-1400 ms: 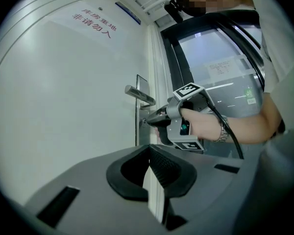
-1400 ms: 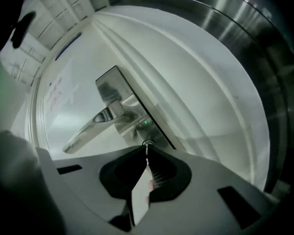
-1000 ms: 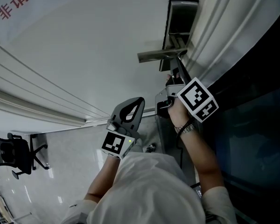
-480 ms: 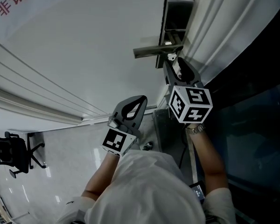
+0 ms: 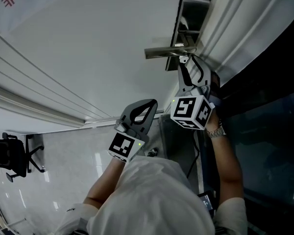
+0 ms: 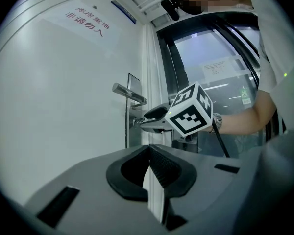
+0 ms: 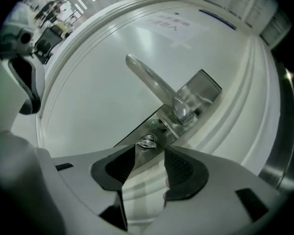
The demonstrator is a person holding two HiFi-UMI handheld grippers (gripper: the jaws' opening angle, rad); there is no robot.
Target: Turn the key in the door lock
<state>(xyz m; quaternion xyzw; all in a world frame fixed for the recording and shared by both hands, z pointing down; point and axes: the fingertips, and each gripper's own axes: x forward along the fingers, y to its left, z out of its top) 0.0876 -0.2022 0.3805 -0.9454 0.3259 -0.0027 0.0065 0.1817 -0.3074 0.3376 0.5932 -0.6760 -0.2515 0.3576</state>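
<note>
White door (image 5: 88, 43) fills the upper left of the head view. At its right edge the right gripper (image 7: 149, 152), on a raised forearm, has just been opening its jaws. They stand wide apart, with the key (image 7: 148, 142) in the lock just ahead of their tips, ungripped, beside the handle (image 7: 152, 87). Lower centre, the left gripper (image 6: 148, 150) is held level, closed and empty.
</note>
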